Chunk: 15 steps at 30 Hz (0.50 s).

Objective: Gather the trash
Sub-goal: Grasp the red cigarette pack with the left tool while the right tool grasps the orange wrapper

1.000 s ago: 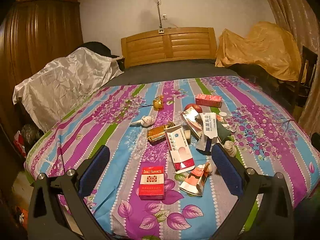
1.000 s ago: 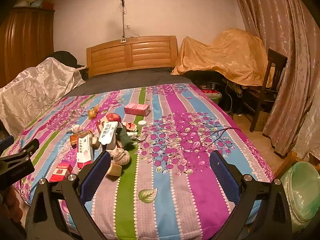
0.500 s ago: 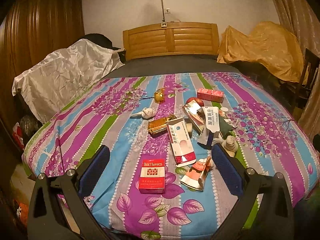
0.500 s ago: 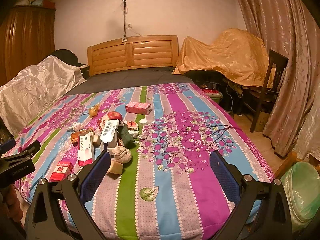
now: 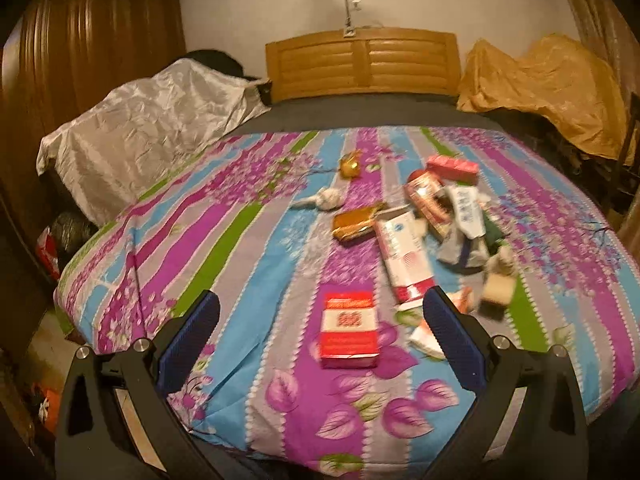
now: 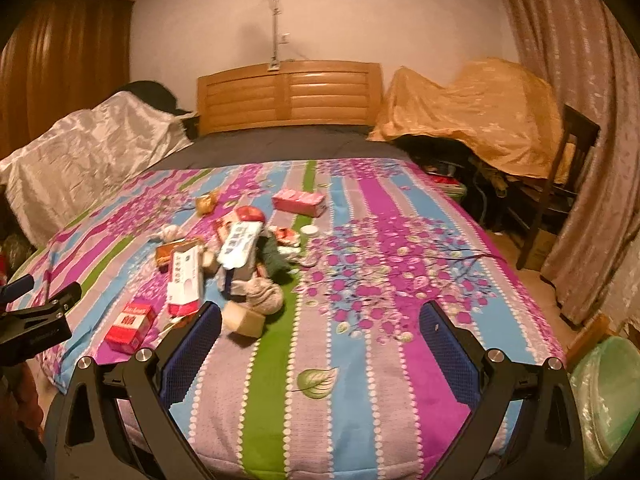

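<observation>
Trash lies scattered on the striped floral bedspread (image 5: 224, 248). A red cigarette pack (image 5: 349, 330) lies nearest, between the wide-open fingers of my left gripper (image 5: 320, 320). Beyond it are a white and red box (image 5: 404, 256), a gold wrapper (image 5: 354, 226), a pink box (image 5: 452, 168), crumpled tissue (image 5: 324, 200) and a pile of packets (image 5: 460, 220). My right gripper (image 6: 320, 324) is open and empty over the bedspread's near edge, right of the pile (image 6: 240, 248) and the red pack (image 6: 130, 326). The left gripper also shows at the left edge of the right wrist view (image 6: 36, 312).
A wooden headboard (image 5: 360, 64) stands at the back. A silver-covered heap (image 5: 152, 128) is on the left, an orange-covered one (image 6: 472, 108) on the right. A dark chair (image 6: 560, 176) and curtains stand right. A green bin (image 6: 604, 396) sits at the bed's right corner.
My left gripper has moved in and turned right, so the red pack now lies larger and centred between its fingers. My right gripper has drifted slightly closer to the pile.
</observation>
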Available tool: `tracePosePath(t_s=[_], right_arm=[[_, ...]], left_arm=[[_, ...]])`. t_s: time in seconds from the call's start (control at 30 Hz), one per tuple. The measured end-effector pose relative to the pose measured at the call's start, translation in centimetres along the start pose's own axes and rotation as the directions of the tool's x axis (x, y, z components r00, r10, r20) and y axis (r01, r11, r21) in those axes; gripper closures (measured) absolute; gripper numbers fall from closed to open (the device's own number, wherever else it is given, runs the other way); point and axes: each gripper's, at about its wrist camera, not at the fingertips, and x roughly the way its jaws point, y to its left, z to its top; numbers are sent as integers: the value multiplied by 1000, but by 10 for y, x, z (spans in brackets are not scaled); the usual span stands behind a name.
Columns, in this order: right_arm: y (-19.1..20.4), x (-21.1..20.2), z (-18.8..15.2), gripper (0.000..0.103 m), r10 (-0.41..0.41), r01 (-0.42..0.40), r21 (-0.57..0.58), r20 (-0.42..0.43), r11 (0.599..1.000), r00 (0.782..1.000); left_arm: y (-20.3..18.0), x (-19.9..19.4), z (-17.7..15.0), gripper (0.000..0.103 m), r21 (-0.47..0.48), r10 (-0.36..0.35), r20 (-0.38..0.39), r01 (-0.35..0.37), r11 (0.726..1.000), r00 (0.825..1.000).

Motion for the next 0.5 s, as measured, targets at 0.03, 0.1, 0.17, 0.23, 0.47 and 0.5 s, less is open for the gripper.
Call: tracePosePath(t_s=[0.03,0.1,0.17,0.23,0.47,0.5], right_arm=[[4,5,-1,4,19,-19,-13,-6,1000,1000],[13,16,-4,8,62,-63,-33,-29,997,998],[23,32,-7,12,108,-111,-45,-68,993,992],[32,47,-9,18,157,-161,-37,-106,986,982],[85,104,-19,34,305,-319,-30,-224,947,926],[94,110,-20,34,324,-338,-21,-239,941,916]], left_arm=[[4,4,-2,5,1,1,-14,-1,1000,1000],[10,10,-7,5,4,5,-31,-5,1000,1000],[15,14,-11,6,7,-2,-44,2,1000,999],[19,19,-15,7,17,0,-53,1,1000,999],[43,42,-24,7,-37,33,-113,-37,999,993],[47,45,-25,7,-46,39,-120,-44,998,992]])
